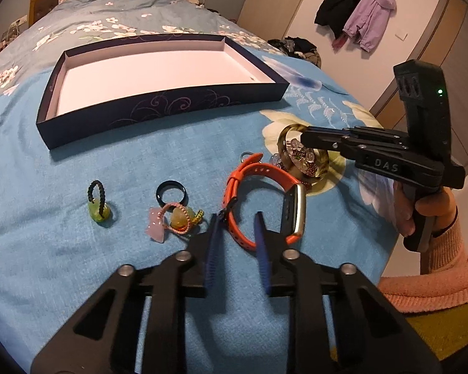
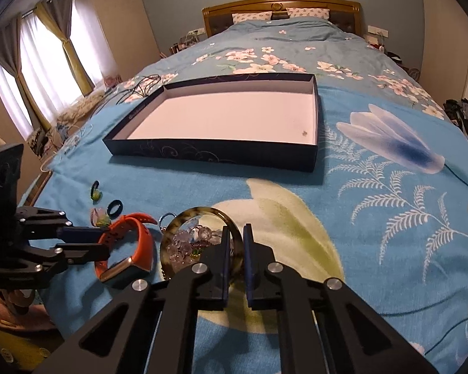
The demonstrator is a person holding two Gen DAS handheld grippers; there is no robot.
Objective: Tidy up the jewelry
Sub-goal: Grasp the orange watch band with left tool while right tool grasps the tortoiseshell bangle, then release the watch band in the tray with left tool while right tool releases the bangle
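Our left fingers (image 1: 236, 215) straddle the orange watch (image 1: 259, 196) strap on the bed (image 1: 78, 265), narrow, pressing it. Our right fingers (image 2: 236, 233) are clamped on the bangle (image 2: 199, 218) rim, beads (image 2: 187, 243) inside it. Beyond lie rings (image 1: 171, 191), charms (image 1: 99, 208) and the open box (image 1: 159, 103).
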